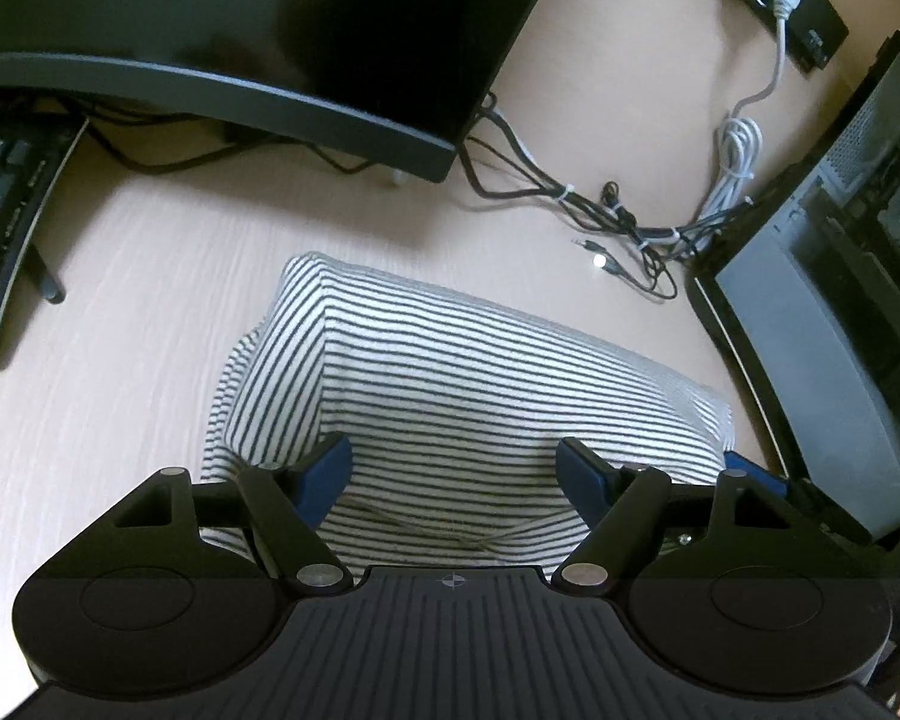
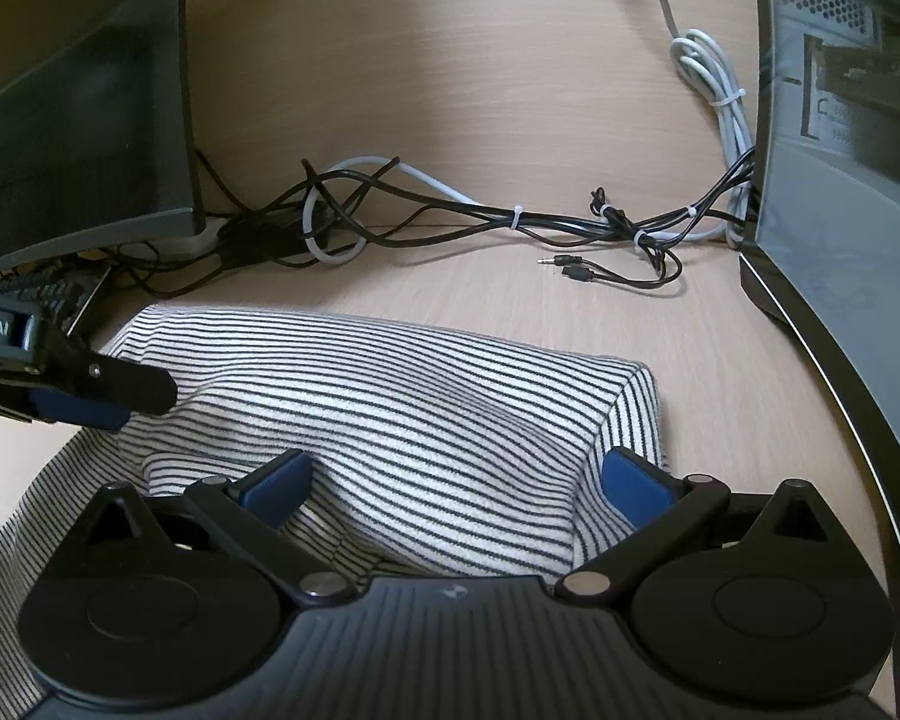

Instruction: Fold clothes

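Note:
A black-and-white striped garment (image 1: 450,372) lies folded into a thick pad on the light wooden desk (image 1: 120,300). My left gripper (image 1: 456,471) hovers over the garment's near part with its jaws wide apart; the blue pads (image 1: 330,468) stand over the cloth without pinching it. My right gripper (image 2: 456,483) is open too, and a hump of the striped garment (image 2: 420,396) rises between its blue pads (image 2: 636,486), near the cloth's right edge. In the right wrist view a finger of the left gripper (image 2: 132,390) reaches over the garment's left end.
A dark monitor (image 1: 240,48) and a keyboard (image 1: 6,210) stand beyond the cloth on the left. Tangled black cables (image 2: 510,222) and a coiled white cable (image 1: 738,156) lie behind it. A computer case (image 2: 846,150) walls off the right side.

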{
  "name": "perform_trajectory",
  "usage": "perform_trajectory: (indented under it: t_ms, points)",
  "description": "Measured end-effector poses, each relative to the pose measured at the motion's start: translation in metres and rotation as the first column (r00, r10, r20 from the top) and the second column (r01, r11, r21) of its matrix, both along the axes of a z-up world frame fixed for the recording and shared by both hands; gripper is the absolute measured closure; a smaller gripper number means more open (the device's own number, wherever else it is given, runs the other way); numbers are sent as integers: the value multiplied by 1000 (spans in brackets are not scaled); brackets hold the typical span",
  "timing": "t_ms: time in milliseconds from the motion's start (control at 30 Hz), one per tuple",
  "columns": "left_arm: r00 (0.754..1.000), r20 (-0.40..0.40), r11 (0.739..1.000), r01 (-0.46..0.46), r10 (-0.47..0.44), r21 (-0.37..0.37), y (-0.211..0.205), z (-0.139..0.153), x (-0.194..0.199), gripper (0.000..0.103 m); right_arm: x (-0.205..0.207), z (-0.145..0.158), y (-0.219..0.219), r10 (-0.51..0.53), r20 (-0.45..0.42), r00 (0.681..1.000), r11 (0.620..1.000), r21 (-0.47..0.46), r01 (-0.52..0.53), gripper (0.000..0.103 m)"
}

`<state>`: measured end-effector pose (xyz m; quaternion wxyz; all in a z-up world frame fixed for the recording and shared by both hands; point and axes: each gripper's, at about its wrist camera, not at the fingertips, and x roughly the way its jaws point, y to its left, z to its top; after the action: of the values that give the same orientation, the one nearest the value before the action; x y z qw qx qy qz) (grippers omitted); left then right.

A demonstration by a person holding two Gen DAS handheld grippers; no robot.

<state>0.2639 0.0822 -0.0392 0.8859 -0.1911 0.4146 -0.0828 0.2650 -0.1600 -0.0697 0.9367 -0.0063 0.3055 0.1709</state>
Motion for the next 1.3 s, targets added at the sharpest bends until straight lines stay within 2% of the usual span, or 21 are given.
perform_trajectory:
  t_ms: [433, 533, 600, 667, 767, 867, 933, 1000, 1067, 1100, 1167, 1200, 1300]
  points:
    - [999, -26, 999, -34, 34, -2, 7, 0, -3, 21, 2, 0, -14, 3, -6, 1000, 996, 92, -2, 0]
    - [997, -4, 997, -73, 73, 25, 13, 9, -11, 13, 3, 0, -9, 5, -13, 1000, 999, 51, -4, 0]
    - [995, 25, 994, -102, 101, 37, 20, 17, -15, 13, 5, -1, -4, 9, -21, 1000, 1000, 12, -9, 0]
    - [991, 59, 992, -120, 119, 22, 27, 26, -17, 13, 7, -1, 0, 15, -29, 999, 1000, -26, -15, 0]
    - [991, 90, 995, -99, 99, -7, 27, 35, -12, 13, 10, -2, 6, 29, -44, 999, 995, -93, -33, 0]
    - [996, 82, 999, -48, 46, 21, 12, 31, -1, 21, 12, 4, 5, 36, -67, 997, 994, -103, -43, 0]
    - [998, 58, 998, -25, 21, 60, 5, 24, 4, 37, 6, 19, -4, 11, -43, 999, 998, -66, -14, 0]
    - [999, 33, 997, -15, 13, 76, 1, 16, 6, 38, -3, 35, -15, -23, -2, 1000, 999, -33, 23, 0]
    - [1000, 5, 998, -12, 12, 61, 0, 8, 4, 40, -6, 39, -22, -50, 13, 999, 998, -46, 50, 0]
    - [1000, -6, 998, -11, 11, 59, 0, 4, 3, 40, -5, 36, -25, -58, -2, 998, 997, -57, 57, 1]
    - [1000, -22, 998, -5, 7, 61, -2, -2, -1, 40, -1, 30, -30, -74, -33, 997, 994, -79, 71, 14]
    - [1000, -29, 998, -1, 3, 62, -2, -3, -2, 40, 3, 22, -33, -81, -80, 994, 994, -74, 75, 22]
    - [999, -41, 998, -21, 24, 64, 6, -1, -9, 40, 10, 3, -39, -101, -176, 979, 995, -39, 96, 22]
